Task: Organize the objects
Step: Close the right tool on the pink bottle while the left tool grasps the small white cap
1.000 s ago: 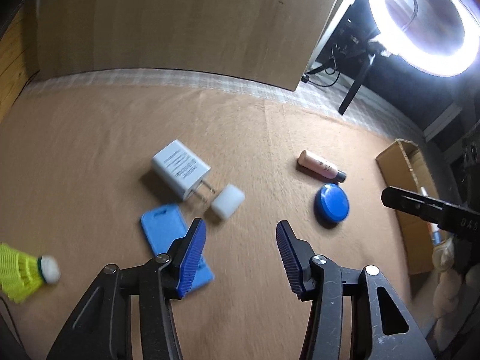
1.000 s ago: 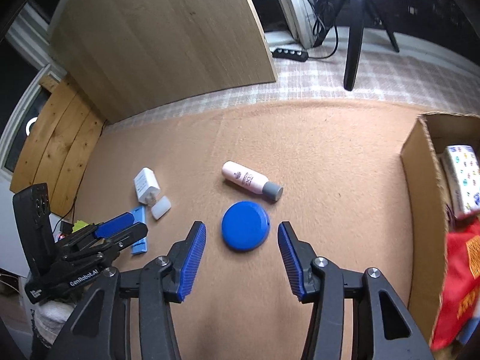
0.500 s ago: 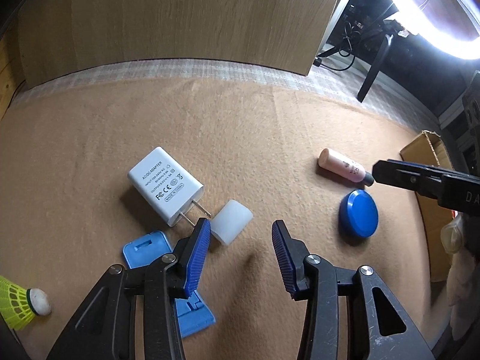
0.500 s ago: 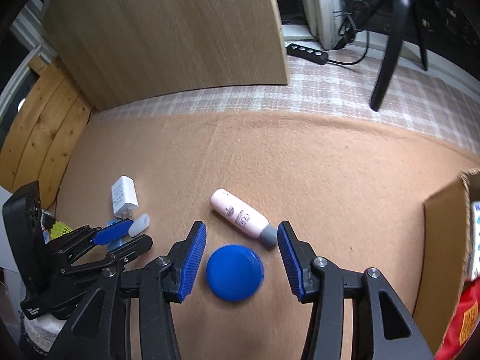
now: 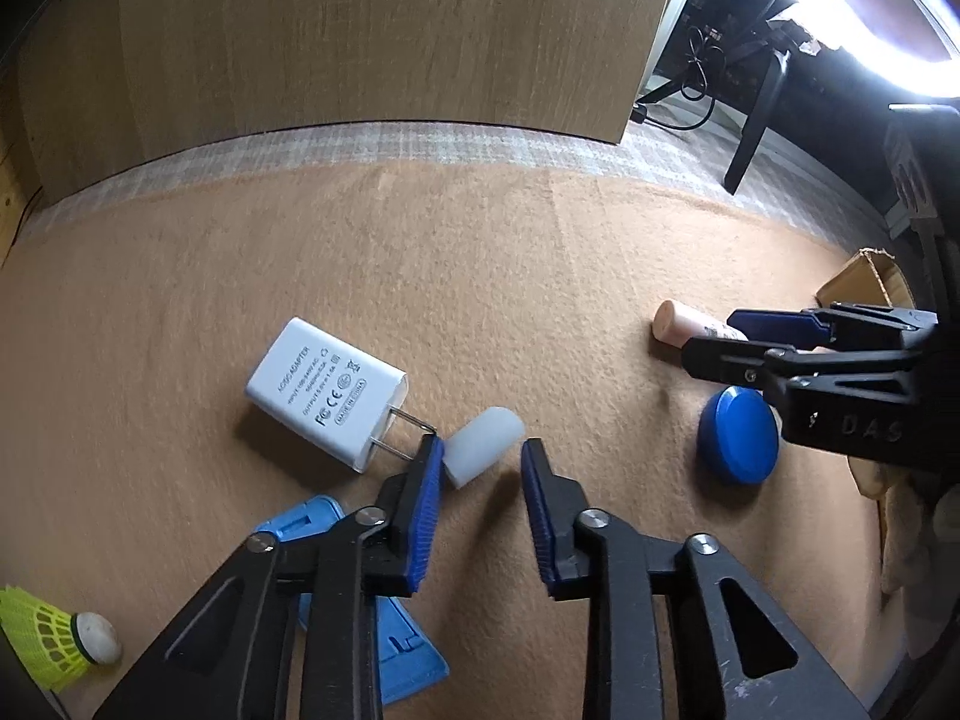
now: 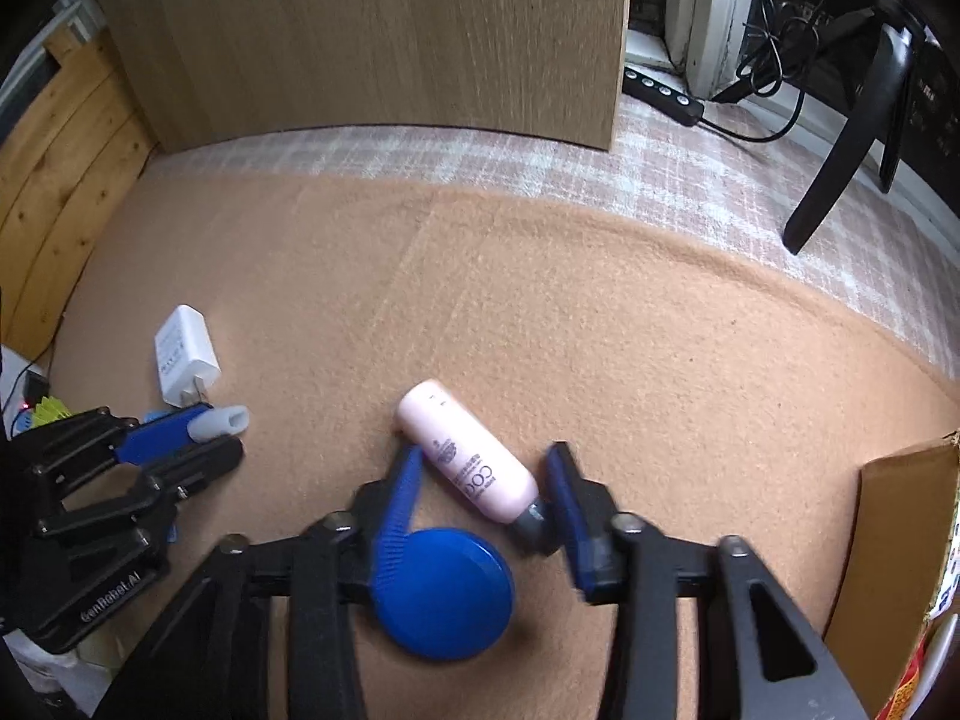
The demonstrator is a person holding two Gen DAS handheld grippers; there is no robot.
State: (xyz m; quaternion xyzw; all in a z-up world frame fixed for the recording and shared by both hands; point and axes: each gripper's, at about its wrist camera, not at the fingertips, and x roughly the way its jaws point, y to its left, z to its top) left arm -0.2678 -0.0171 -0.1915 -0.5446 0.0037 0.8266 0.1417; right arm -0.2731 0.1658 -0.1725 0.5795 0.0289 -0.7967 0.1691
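On the tan blanket [image 6: 540, 312], the right gripper [image 6: 486, 480] has just been closing its fingers around the pink bottle [image 6: 468, 459], while the left gripper [image 5: 480, 468] narrows beside the small translucent cap [image 5: 483, 441], neither gripped.

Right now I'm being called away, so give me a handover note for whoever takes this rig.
Left tongs: jaws just been closing, white cap between them, not clamped.
Right tongs: likewise around the lying pink bottle.
Blue lid, charger, shuttlecock, blue holder: loose on the blanket.
Done: nothing lifted.
Left: grip each, probably carry to the cardboard box.
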